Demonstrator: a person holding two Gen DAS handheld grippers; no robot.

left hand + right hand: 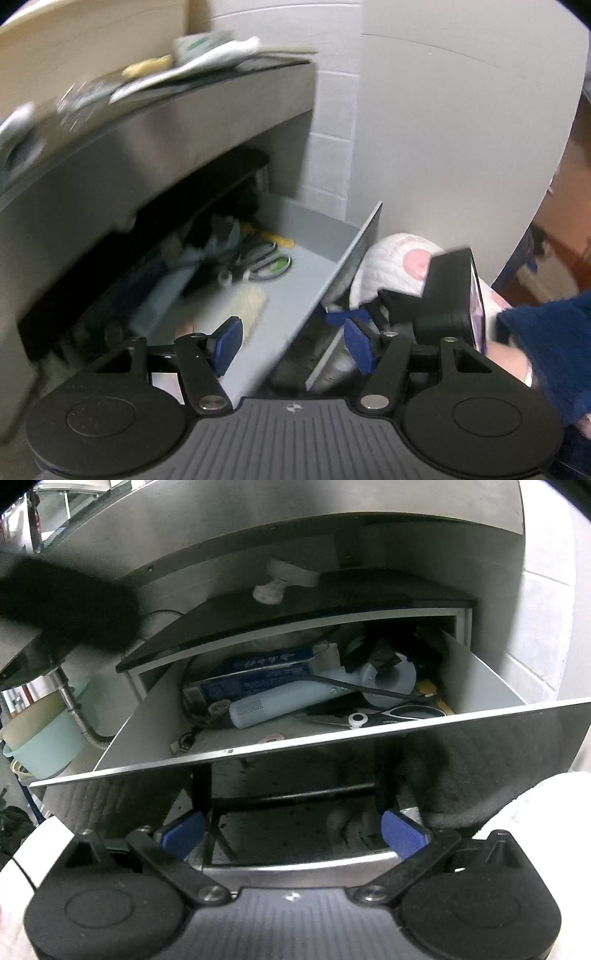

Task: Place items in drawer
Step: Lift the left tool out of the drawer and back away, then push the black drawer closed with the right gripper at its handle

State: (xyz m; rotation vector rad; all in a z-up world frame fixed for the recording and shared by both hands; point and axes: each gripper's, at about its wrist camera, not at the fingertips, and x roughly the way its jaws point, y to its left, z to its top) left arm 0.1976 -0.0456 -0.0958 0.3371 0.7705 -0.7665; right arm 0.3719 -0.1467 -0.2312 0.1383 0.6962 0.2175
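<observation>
The grey drawer stands pulled out under the counter. Inside lie a pale blue hair dryer, a blue box, scissors and a yellow item. The blurred left wrist view shows the scissors beside a beige brush on the drawer floor. My left gripper hangs open and empty above the drawer's front corner. My right gripper is open wide, low against the dark glossy drawer front, nothing held; its black body shows in the left view.
Packets and cloths lie on the counter above the drawer. A dark blurred shape crosses the upper left. Stacked basins and a drain pipe stand left of the drawer. A tiled wall, a dark blue sleeve and pink-white clothing lie to the right.
</observation>
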